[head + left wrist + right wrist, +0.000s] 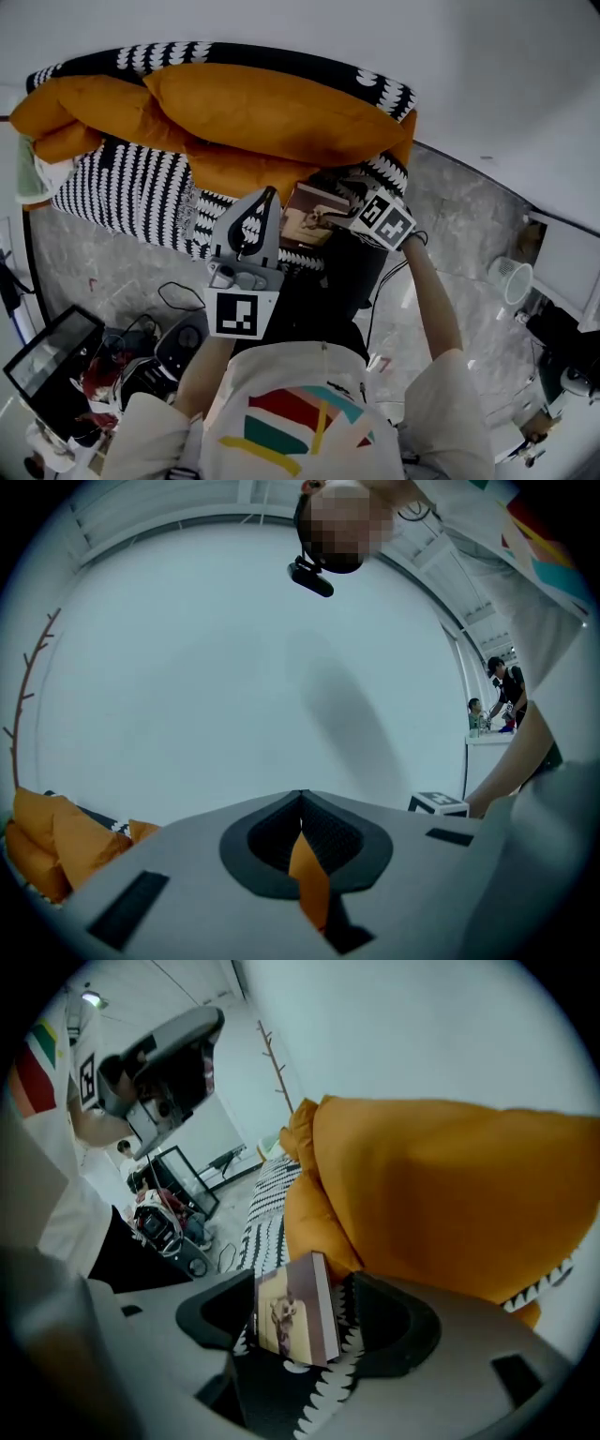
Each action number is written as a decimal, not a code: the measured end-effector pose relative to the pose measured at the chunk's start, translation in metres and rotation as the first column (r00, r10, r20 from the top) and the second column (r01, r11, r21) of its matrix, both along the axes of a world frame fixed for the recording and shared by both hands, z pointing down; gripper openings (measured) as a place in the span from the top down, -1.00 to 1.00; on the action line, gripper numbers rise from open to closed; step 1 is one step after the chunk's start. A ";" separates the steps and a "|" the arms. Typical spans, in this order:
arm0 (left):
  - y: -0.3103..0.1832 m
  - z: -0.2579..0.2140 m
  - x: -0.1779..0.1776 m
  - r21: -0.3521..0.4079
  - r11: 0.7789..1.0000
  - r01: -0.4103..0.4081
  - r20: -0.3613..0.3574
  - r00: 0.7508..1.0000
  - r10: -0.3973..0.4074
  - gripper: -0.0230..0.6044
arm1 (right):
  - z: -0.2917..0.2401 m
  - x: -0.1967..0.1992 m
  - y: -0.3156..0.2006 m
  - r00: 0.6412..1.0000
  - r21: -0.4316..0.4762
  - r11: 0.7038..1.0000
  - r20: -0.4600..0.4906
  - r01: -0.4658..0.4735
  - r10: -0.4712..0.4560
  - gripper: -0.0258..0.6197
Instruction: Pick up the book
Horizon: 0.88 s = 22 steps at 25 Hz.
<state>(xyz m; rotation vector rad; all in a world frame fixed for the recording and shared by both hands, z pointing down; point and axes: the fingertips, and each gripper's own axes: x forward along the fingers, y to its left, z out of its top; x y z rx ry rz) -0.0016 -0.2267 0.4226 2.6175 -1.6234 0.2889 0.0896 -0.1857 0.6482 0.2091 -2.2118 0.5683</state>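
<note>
In the head view, the book (309, 223) sits on the black-and-white sofa (131, 187) by the orange cushions (272, 112), with the right tongs (349, 216) at it and the left tongs (268, 195) off beside. In the left gripper view, the left tongs (301, 803) are clenched on nothing. In the right gripper view, the right tongs (309, 1321) gape wide with the book (291, 1321) between them, not squeezed yet, and closing near its edge could make it slip or tip on the soft seat.

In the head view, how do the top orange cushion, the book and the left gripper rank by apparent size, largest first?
1. top orange cushion, clearly the largest.
2. left gripper; it looks bigger than the book, but it is nearer the camera, so this place is unsure.
3. book, partly covered.
</note>
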 end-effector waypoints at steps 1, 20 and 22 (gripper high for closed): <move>-0.004 0.009 -0.001 -0.012 1.000 0.003 0.001 1.000 -0.003 0.91 | 0.017 -0.003 0.001 0.999 -0.024 0.999 -0.020 0.030 -0.031 -0.09; 0.001 0.069 -0.030 -0.100 0.994 0.033 0.021 0.999 -0.031 0.91 | 0.140 -0.059 0.060 0.920 -0.359 0.876 -0.099 0.322 -0.378 -0.09; 0.004 0.067 -0.034 -0.094 0.995 0.042 0.020 0.999 -0.040 0.91 | 0.134 -0.067 0.074 0.906 -0.377 0.856 -0.091 0.353 -0.414 -0.09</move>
